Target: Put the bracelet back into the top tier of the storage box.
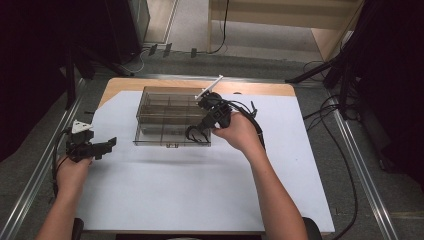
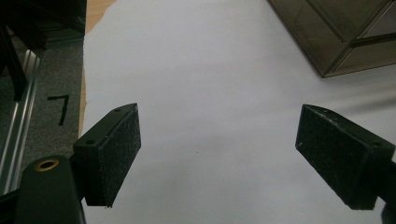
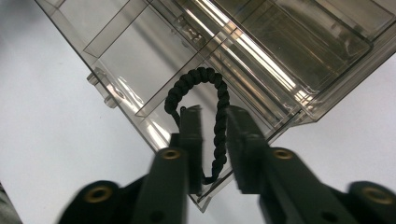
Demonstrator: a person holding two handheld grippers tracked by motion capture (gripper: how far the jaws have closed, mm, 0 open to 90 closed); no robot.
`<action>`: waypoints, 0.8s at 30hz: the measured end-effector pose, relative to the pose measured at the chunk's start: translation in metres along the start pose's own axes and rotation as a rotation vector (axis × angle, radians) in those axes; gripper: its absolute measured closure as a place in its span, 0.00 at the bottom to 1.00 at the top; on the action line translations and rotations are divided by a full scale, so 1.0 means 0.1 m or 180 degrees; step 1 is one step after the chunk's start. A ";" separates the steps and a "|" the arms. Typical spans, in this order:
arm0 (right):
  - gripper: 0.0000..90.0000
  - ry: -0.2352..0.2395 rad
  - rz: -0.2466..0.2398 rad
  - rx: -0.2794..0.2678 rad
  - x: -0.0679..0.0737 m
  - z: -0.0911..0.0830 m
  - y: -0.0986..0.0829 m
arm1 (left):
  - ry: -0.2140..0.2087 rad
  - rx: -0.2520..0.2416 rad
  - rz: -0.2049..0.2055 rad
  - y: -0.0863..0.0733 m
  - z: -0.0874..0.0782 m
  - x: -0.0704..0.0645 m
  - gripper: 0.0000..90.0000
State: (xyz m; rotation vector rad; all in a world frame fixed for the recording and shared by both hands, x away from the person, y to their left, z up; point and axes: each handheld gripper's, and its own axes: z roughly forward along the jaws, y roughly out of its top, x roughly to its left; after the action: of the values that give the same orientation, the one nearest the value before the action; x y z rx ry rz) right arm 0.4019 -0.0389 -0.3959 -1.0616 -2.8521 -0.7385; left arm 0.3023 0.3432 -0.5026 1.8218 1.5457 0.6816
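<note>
white table sheet, clear organizer box around braided cord

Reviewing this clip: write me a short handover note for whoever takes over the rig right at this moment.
Left gripper: open, holding nothing, over the white sheet left of the clear divided box.
Right gripper: jaws nearly shut around a black braided cord loop, over the box's near right corner compartment.
Done: cord brought to the box.
Left: probably lower it fully into the compartment, release, withdraw. Whether the cord already rests on the bottom cannot be told.
</note>
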 end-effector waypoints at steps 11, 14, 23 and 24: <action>0.94 -0.0125 -0.0074 0.0212 0.01 0.26 0.02 | 0.0011 0.0001 -0.0012 -0.01 -0.01 0.01 0.17; 0.93 -0.0126 -0.0060 0.0244 0.00 0.29 0.02 | 0.0009 0.0004 -0.0013 -0.01 -0.01 0.01 0.17; 0.85 -0.0084 -0.0059 0.0269 -0.01 0.29 0.01 | 0.0006 0.0002 -0.0012 -0.01 0.00 0.01 0.17; 0.84 -0.0084 -0.0054 0.0253 0.00 0.28 0.01 | 0.0005 0.0002 -0.0012 -0.01 0.00 0.01 0.17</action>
State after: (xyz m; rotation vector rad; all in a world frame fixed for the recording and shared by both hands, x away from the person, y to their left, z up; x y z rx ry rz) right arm 0.4067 -0.0266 -0.4206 -1.0459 -2.8891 -0.6110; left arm 0.3019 0.3439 -0.5029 1.8188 1.5502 0.6810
